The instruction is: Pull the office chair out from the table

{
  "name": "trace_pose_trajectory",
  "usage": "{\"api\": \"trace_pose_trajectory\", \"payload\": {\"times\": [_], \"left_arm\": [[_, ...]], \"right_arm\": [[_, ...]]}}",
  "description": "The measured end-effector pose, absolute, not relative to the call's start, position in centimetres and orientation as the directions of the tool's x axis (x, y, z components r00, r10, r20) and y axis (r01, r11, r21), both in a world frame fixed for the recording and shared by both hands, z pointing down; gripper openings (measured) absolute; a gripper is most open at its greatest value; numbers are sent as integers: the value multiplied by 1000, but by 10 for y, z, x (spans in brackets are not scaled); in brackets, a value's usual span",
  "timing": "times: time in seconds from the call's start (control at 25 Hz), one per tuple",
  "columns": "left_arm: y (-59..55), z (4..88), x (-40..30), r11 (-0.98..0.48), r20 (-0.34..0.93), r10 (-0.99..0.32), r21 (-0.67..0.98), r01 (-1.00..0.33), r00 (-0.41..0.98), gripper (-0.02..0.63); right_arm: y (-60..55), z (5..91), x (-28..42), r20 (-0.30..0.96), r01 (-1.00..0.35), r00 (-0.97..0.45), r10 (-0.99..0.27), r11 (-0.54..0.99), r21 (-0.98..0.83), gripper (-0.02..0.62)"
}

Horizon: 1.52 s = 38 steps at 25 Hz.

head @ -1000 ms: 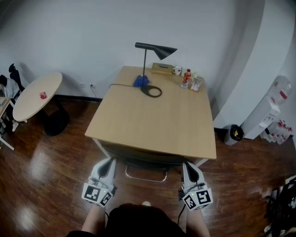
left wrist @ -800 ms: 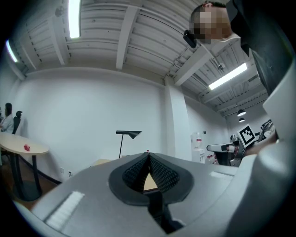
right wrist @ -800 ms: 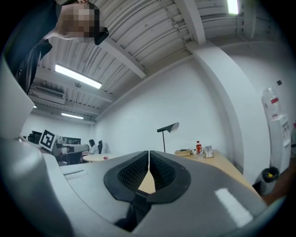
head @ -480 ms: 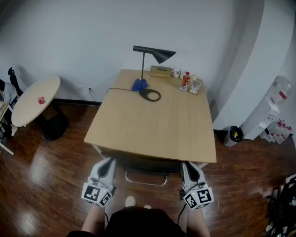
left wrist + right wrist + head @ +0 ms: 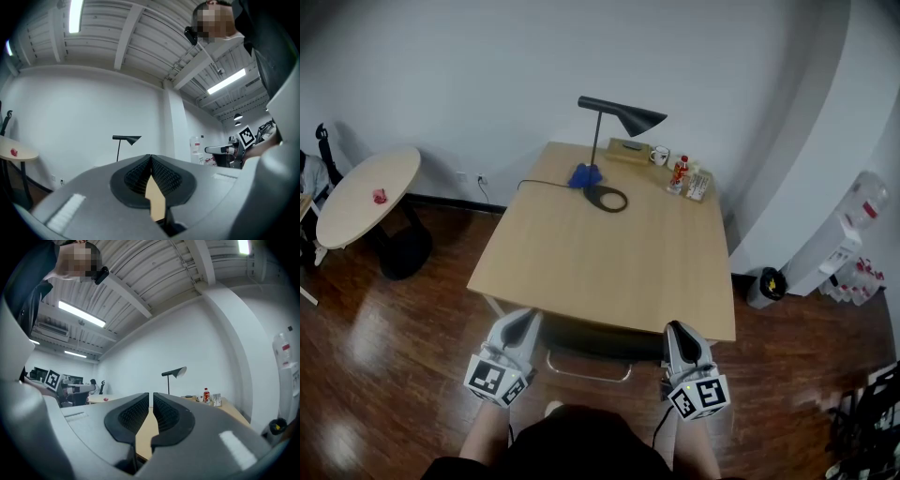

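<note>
Your left gripper [image 5: 519,325] is pressed shut with nothing in it. Your right gripper [image 5: 676,335] is almost shut too, with only a thin gap, and it is empty as well. Both sit at the near edge of the table [image 5: 600,253], one on each side of the chair [image 5: 598,339], which is tucked under the table with only its dark back showing.

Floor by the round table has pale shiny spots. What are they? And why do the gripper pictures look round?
Head view: that is glare on the glossy floor. Left gripper view and right gripper view: wide-angle lenses bend straight lines and darken the picture corners.
</note>
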<state>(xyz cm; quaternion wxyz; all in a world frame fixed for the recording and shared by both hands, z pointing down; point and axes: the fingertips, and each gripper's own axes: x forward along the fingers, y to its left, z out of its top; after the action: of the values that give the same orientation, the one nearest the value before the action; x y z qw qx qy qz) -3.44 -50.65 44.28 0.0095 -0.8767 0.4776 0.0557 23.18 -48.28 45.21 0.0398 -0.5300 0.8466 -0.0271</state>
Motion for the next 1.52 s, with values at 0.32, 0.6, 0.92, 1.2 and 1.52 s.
{"api": "trace_pose_trajectory", "payload": {"times": [0.32, 0.6, 0.92, 1.2, 1.52], "left_arm": [[-496, 478, 13, -821, 157, -567, -184, -540, 809, 143], [-488, 544, 34, -928, 531, -321, -341, -149, 784, 304], [-485, 598, 27, -919, 742, -266, -387, 70, 615, 313], [-491, 624, 24, -908, 803, -261, -393, 145, 536, 300], [-492, 641, 21, -890, 850, -259, -394, 229, 458, 150]], "right_arm": [[-483, 484, 190, 159, -763, -636, -755, 646, 22, 202], [-475, 542, 159, 486, -521, -681, -547, 829, 203, 327], [-457, 588, 148, 751, -284, -558, -354, 931, 228, 338], [-464, 632, 162, 869, -173, -352, -348, 936, 305, 268], [-466, 648, 169, 900, -133, -285, -330, 943, 303, 209]]}}
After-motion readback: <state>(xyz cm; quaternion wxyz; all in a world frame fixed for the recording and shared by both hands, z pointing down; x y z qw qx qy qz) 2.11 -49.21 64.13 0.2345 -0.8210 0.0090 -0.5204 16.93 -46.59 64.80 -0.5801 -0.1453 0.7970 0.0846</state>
